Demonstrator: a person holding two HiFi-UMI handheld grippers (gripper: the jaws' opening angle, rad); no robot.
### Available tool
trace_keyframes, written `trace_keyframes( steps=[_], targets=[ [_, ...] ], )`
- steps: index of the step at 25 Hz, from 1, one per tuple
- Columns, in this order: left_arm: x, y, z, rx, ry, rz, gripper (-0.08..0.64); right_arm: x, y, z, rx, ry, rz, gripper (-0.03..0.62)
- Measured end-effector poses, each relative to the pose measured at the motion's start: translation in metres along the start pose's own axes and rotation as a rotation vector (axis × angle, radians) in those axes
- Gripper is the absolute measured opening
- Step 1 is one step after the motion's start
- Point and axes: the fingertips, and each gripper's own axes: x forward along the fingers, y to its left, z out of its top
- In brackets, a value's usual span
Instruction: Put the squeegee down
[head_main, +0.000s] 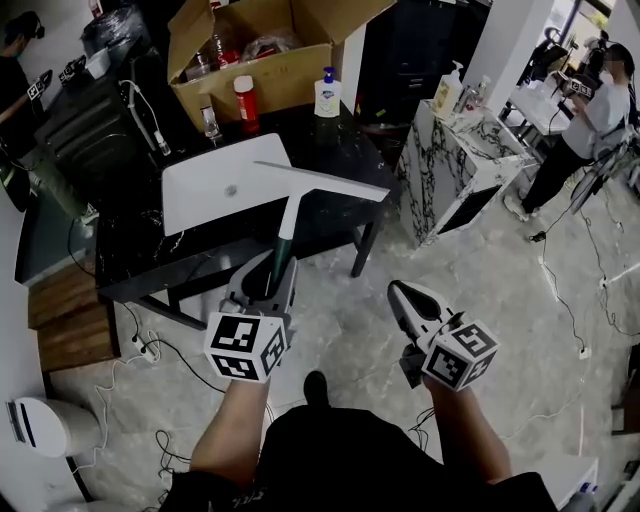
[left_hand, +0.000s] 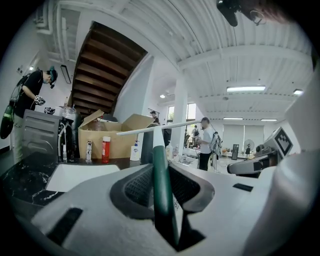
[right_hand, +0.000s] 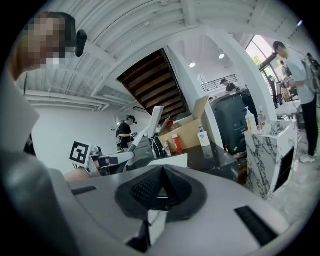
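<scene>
My left gripper (head_main: 272, 268) is shut on the dark green handle of the squeegee (head_main: 287, 228). The squeegee's white blade (head_main: 322, 181) stands up and away from me, over the near part of the black table (head_main: 345, 140). In the left gripper view the green handle (left_hand: 161, 180) runs up between the pads of that gripper (left_hand: 161, 172) to the blade (left_hand: 160, 128). My right gripper (head_main: 405, 296) hangs over the floor to the right, shut with nothing in it; in its own view the right gripper's (right_hand: 160, 192) pads meet. From there the squeegee (right_hand: 150, 122) shows at the left.
On the table lie a white board (head_main: 225, 190), a red can (head_main: 245, 102), a soap bottle (head_main: 327, 95) and an open cardboard box (head_main: 262, 55). A marble cabinet (head_main: 450, 170) stands to the right. One person (head_main: 590, 120) stands at the far right, another (head_main: 15, 60) at the far left. Cables trail on the floor (head_main: 150, 350).
</scene>
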Motion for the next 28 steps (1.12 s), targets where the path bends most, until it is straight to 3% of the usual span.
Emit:
trace_keyframes(
  steps=[12, 20, 28],
  targets=[
    [0.018, 0.035, 0.026, 0.012, -0.048, -0.03, 0.104, 0.031, 0.01, 0.021, -0.036, -0.018, -0.017, 0.006],
    [0.062, 0.037, 0.026, 0.033, -0.02, -0.041, 0.104, 0.053, -0.031, 0.031, 0.011, -0.027, -0.021, 0.006],
    [0.133, 0.058, 0.041, 0.083, -0.03, 0.021, 0.104, 0.114, -0.093, 0.054, 0.033, -0.053, 0.065, 0.006]
  ],
)
